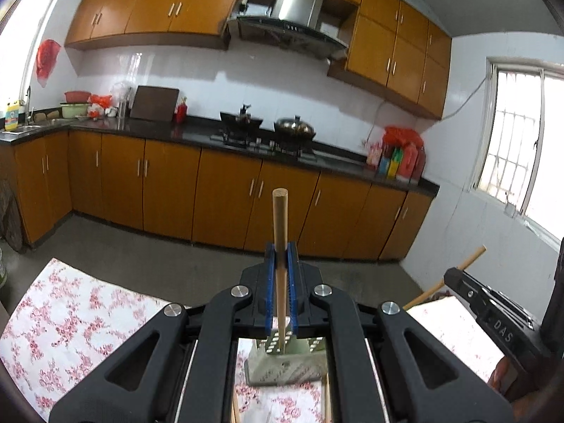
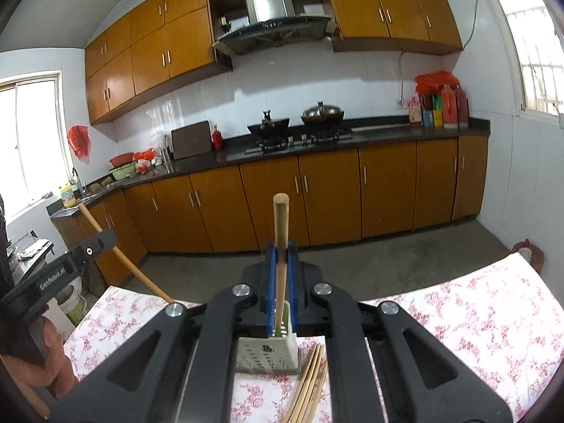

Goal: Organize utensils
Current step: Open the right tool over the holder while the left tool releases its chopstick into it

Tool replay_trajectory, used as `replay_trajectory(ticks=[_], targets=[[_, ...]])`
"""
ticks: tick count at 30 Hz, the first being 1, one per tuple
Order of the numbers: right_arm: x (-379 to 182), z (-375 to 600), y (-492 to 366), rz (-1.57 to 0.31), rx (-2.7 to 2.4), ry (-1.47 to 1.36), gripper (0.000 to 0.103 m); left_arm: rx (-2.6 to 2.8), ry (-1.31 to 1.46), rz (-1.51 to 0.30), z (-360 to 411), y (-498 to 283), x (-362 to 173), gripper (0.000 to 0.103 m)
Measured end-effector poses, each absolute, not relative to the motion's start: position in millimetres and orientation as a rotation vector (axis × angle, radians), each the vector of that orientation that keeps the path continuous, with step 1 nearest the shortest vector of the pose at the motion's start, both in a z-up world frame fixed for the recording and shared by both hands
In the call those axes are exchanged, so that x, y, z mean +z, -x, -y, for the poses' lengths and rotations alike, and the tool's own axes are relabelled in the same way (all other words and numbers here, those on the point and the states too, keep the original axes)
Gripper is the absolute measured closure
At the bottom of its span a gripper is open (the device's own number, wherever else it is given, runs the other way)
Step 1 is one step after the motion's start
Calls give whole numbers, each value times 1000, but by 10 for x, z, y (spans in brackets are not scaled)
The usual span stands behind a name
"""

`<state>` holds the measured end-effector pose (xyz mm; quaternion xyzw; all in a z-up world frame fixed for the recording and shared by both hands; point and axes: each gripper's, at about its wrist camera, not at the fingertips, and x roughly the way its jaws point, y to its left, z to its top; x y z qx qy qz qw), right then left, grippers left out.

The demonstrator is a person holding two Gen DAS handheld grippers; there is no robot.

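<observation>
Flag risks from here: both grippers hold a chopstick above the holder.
1. The left gripper and right gripper each pinch one chopstick mid-shaft with a long free end, so either could pivot or slip.
2. Both aim at one small perforated holder; the grippers are close and could collide.
3. The holder looks light; an off-centre push could tip it onto the loose chopsticks beside it.

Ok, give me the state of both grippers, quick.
Left gripper: shut on a chopstick that sticks up past the fingertips.
Right gripper: shut on another chopstick, same way.
</observation>
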<state>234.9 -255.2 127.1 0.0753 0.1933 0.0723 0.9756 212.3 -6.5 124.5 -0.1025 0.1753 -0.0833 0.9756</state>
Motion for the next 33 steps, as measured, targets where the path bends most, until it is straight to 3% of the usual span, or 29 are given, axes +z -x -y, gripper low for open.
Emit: replay_trajectory(ticks=[11,20,25,33], targets=[[1235,2590,-2236,-390,123,-174,88,-167,206,-382,-16,-2049,1242,95],[1203,2990,-1792,-369,25,-221,79,-140,256,-328,-267,-1756,1382,80],[718,3205,-1701,-487,-27,-244,78,-104,271,-334,-441,-1586,1243,76],[-404,2986,-1826,-777,17,-284,79,-24,187,-496,-577,-1449,529,75]])
